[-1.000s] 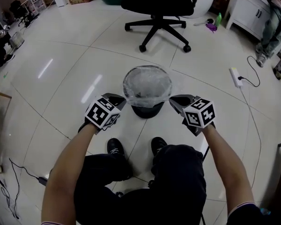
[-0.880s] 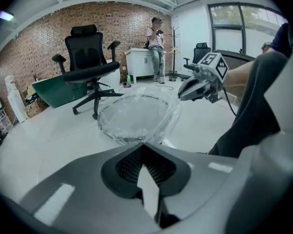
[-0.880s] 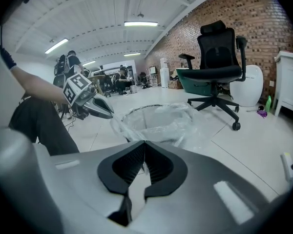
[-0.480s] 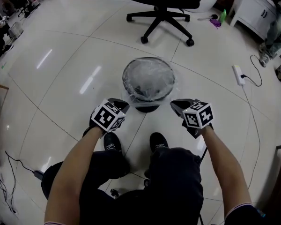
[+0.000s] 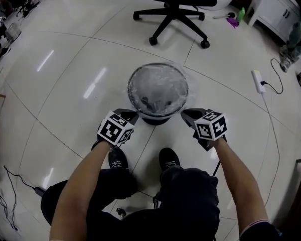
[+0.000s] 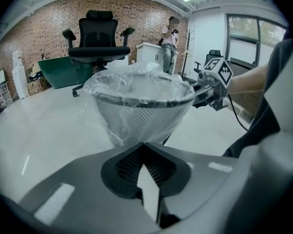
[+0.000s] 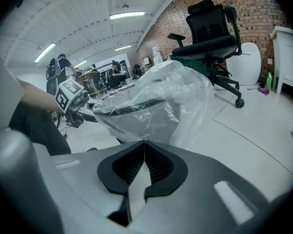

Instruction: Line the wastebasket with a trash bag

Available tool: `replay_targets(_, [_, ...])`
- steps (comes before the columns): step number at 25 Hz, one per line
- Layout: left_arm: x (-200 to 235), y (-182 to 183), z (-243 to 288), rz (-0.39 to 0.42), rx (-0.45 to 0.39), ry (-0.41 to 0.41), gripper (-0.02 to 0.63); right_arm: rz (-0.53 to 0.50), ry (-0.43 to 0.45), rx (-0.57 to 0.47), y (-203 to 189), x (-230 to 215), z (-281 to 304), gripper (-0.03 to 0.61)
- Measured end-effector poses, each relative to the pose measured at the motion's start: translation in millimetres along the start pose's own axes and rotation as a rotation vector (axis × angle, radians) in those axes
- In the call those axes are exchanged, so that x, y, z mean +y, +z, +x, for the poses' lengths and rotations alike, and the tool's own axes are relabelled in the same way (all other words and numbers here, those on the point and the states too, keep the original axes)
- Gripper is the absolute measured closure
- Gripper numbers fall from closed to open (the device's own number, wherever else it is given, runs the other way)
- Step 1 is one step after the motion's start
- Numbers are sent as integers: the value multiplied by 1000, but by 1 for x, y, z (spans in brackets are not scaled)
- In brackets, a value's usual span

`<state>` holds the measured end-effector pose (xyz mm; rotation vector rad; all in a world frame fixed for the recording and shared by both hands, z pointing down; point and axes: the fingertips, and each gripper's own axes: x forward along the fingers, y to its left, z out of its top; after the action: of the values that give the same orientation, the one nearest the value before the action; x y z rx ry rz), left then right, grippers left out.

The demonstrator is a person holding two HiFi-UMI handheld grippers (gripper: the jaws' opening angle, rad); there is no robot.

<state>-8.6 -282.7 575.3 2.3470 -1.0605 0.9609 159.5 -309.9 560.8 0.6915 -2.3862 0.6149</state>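
A round mesh wastebasket (image 5: 155,118) stands on the tiled floor in front of my feet, with a clear trash bag (image 5: 158,84) draped over its rim. My left gripper (image 5: 130,115) sits at the basket's near left side, shut on the bag's hanging edge. In the left gripper view the bag's film (image 6: 136,84) runs down the mesh (image 6: 136,118) into the left gripper (image 6: 144,144). My right gripper (image 5: 186,114) is at the near right side, also shut. In the right gripper view the loose plastic (image 7: 176,96) comes down into the right gripper (image 7: 144,141).
A black office chair (image 5: 175,4) stands beyond the basket. A power strip (image 5: 257,81) with its cable lies on the floor to the right, near a white cabinet (image 5: 276,9) and a standing person (image 5: 296,29). My shoes (image 5: 118,159) are just behind the basket.
Both grippers have sunk from rim height to lower down beside the basket, still shut on the bag's edge. The plastic now lies tighter over the rim.
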Motion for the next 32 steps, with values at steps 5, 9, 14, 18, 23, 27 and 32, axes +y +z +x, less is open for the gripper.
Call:
replay_targets(5, [-3, -6, -8, -26, 9, -27, 554, 5, 31, -17, 5, 1, -2, 489])
replay_targets(9, [-4, -10, -24, -31, 5, -28, 514, -10, 38, -22, 7, 5, -15, 442])
replay_targets(14, [1, -6, -46, -29, -19, 1, 491, -24, 12, -46, 9, 6, -40, 413])
replay_targets(18, [1, 6, -59, -26, -51, 8, 463, -15, -31, -83, 20, -3, -62, 413])
replay_targets(23, [4, 24, -73, -26, -107, 52, 449, -20, -63, -124, 40, -2, -74, 420])
replay_targets(27, [10, 43, -80, -38, -170, 94, 451, -40, -82, -152, 62, -4, -77, 433])
replay_targets(32, [25, 70, -79, -102, -269, 142, 456, -78, -111, -173, 97, -18, -72, 448])
